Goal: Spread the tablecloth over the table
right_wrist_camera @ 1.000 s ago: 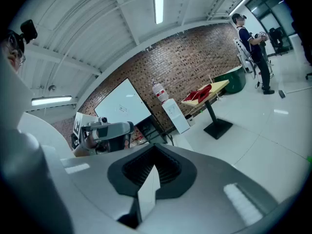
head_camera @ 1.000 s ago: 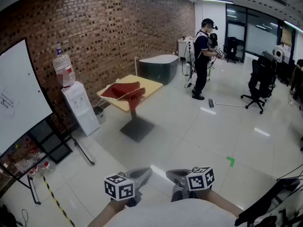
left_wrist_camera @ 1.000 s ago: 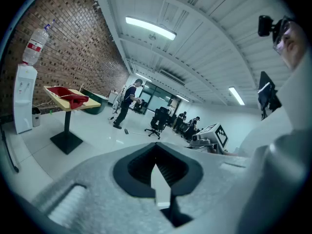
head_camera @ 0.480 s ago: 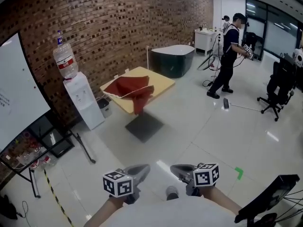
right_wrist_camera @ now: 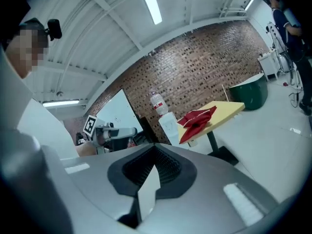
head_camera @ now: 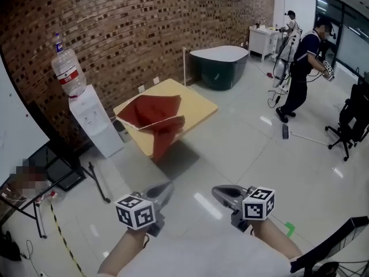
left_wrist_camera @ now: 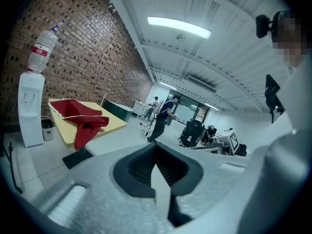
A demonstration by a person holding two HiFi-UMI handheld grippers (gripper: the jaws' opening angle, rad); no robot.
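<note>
The left gripper (head_camera: 165, 188) is held low in front of the body. Its jaws are pressed together with nothing between them, and in the left gripper view the two dark pads meet along a single line. The right gripper (head_camera: 218, 193) is beside it at about the same height, with a gap between the two; its jaws are likewise closed and empty. Both point forward and slightly downward, with their tips leaning a little toward each other. Each carries its marker cube at the rear, the left cube (head_camera: 135, 212) and the right cube (head_camera: 258, 203), just ahead of the wrist. The left forearm (head_camera: 122, 251) and right forearm (head_camera: 277, 243) are bare and reach forward from the bottom of the head view.
</note>
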